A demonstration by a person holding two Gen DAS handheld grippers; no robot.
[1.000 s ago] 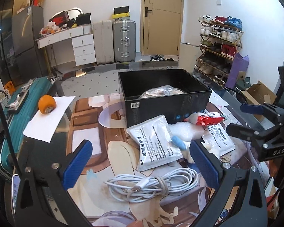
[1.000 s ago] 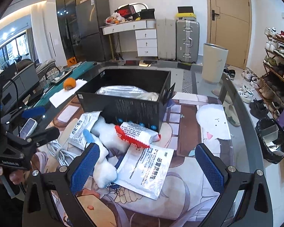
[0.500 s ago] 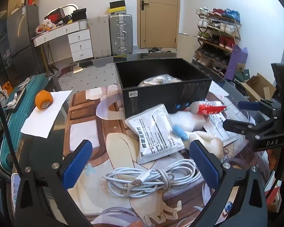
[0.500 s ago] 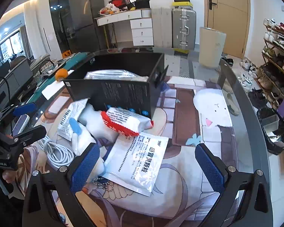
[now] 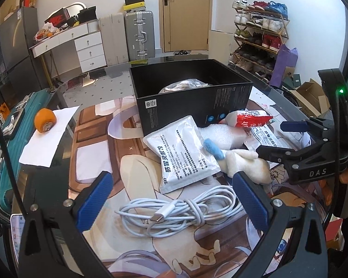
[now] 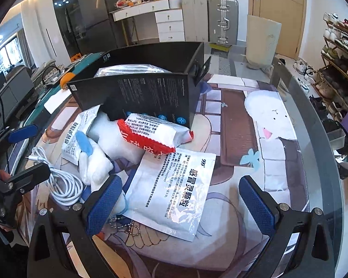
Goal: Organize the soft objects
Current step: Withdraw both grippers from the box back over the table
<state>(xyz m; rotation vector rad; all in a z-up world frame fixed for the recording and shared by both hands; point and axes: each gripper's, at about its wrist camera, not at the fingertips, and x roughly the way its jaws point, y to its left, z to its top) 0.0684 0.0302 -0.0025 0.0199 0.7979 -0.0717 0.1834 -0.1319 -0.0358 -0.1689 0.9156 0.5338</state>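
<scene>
Partly hidden inside the black box (image 5: 192, 99), a bag; both claws (image 5: 171, 199) (image 6: 181, 200) gape, empty.

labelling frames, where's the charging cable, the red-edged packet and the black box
charging cable (image 5: 185, 210): left wrist view, on the knotted middle of the coil.
red-edged packet (image 6: 155, 132): right wrist view, on its white printed face.
black box (image 5: 192, 106): left wrist view, on its near side wall.

Both tools come closer to the pile

The right tool (image 6: 178, 199) now sits lower over the flat white sachet (image 6: 171, 192); the left tool (image 5: 171, 199) is nearer the white cable (image 5: 181, 210).
</scene>
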